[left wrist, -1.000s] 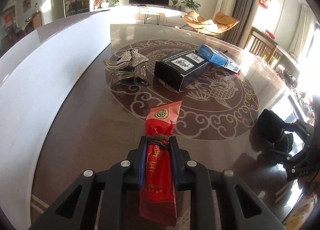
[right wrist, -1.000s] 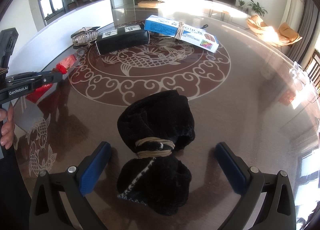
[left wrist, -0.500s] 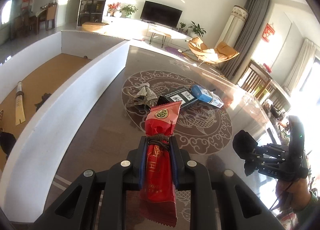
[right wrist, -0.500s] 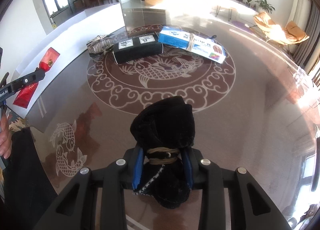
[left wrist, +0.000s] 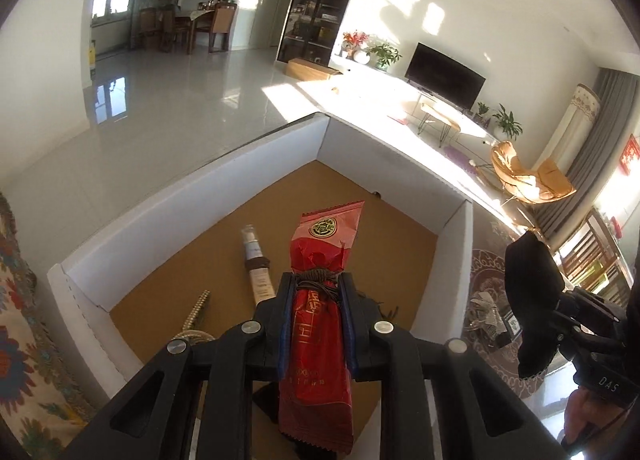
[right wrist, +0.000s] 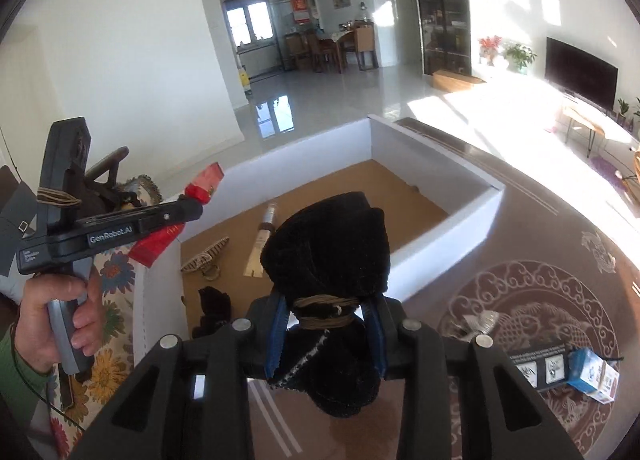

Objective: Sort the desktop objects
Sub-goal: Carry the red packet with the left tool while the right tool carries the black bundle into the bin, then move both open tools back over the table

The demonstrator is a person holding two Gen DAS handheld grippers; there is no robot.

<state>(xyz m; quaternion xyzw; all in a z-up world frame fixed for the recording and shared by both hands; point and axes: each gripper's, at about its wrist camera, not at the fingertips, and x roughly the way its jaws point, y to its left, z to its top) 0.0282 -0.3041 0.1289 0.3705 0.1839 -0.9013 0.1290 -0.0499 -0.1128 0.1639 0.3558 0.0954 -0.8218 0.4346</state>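
My left gripper (left wrist: 314, 284) is shut on a red snack packet (left wrist: 320, 324) tied with cord, held above the open white box (left wrist: 192, 188) with a brown floor. My right gripper (right wrist: 326, 310) is shut on a black fuzzy bundle (right wrist: 328, 244) tied with twine, held over the table near the box's near wall (right wrist: 440, 248). The bundle also shows at the right in the left wrist view (left wrist: 532, 292). The left gripper and red packet (right wrist: 160, 242) appear at the left in the right wrist view.
Inside the box lie a tube (right wrist: 262, 238), a woven clip (right wrist: 204, 258) and a black item (right wrist: 214, 302). On the table sit a black box (right wrist: 536, 368), a blue box (right wrist: 592, 374) and a silvery item (right wrist: 480, 320). A floral cloth (left wrist: 24, 340) lies left of the box.
Both grippers have swung left from the table toward the white box, carrying their objects. The right gripper closed on the black bundle a second ago and lifted it.
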